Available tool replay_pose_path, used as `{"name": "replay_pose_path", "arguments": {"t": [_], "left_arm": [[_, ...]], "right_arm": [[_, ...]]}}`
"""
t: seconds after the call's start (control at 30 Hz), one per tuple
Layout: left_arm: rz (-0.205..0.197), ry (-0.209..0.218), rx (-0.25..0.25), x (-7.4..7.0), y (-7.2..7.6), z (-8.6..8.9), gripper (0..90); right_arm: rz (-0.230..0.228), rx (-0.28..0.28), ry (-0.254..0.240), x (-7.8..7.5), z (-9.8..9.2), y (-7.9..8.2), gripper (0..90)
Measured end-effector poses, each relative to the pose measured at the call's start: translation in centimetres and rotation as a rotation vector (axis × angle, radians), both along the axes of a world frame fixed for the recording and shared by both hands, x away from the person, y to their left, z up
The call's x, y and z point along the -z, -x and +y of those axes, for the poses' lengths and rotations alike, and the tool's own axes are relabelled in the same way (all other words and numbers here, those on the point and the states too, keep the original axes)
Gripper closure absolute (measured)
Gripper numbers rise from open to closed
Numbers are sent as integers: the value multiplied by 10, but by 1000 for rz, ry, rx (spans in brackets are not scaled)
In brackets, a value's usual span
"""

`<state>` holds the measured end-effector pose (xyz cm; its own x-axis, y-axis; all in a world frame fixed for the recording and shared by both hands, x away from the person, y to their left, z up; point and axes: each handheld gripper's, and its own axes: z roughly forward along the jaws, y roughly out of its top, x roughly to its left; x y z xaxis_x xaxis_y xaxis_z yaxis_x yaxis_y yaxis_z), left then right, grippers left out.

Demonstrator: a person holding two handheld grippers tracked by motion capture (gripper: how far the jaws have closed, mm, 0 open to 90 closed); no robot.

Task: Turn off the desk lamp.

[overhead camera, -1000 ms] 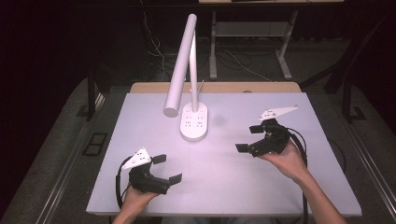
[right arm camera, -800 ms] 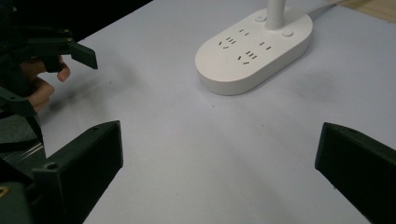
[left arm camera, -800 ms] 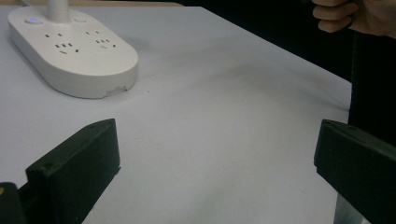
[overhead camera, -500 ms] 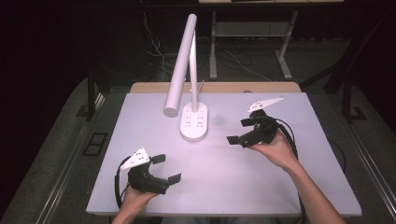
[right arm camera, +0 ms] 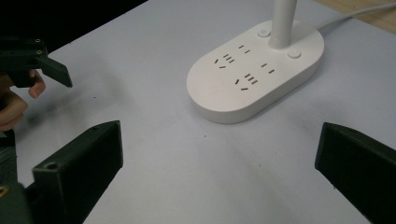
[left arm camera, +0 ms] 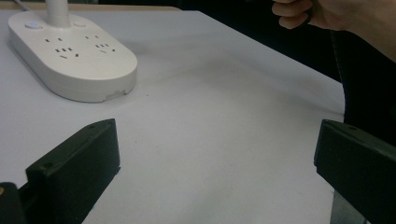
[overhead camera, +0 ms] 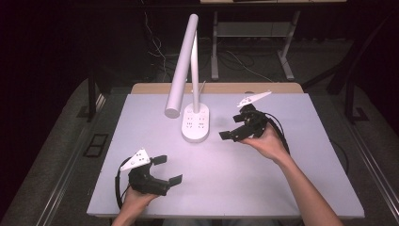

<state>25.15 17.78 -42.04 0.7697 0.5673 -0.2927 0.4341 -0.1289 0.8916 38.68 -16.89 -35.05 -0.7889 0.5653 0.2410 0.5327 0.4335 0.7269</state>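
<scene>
Right of centre in the high view, my right gripper [overhead camera: 233,133] hangs wide open, empty, just beside the lamp base [overhead camera: 195,122]; nothing touched yet, left gripper [overhead camera: 168,170] also open, lower left

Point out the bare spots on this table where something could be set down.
Bare table runs between the left tongs and the right forearm, also along the left edge beside the lamp head. It is tightest between the lamp base and the right tongs.

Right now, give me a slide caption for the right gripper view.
Open right hand-held gripper faces the white desk lamp base on the table.
</scene>
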Motion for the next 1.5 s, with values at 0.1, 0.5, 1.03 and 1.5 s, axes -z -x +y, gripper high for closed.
{"name": "replay_pose_path", "arguments": {"t": [0.1,0.5,1.03,1.5], "left_arm": [[-1,0,0,0,0,0,0],[-4,4,0,0,0,1,0],[-5,9,7,0,0,1,0],[-6,13,8,-1,0,2,0]], "right_arm": [[4,-6,9,0,5,-6,9],[13,-3,21,2,24,-31,9],[6,-22,33,7,45,-64,107],[14,32,1,26,49,-91,615]]}}
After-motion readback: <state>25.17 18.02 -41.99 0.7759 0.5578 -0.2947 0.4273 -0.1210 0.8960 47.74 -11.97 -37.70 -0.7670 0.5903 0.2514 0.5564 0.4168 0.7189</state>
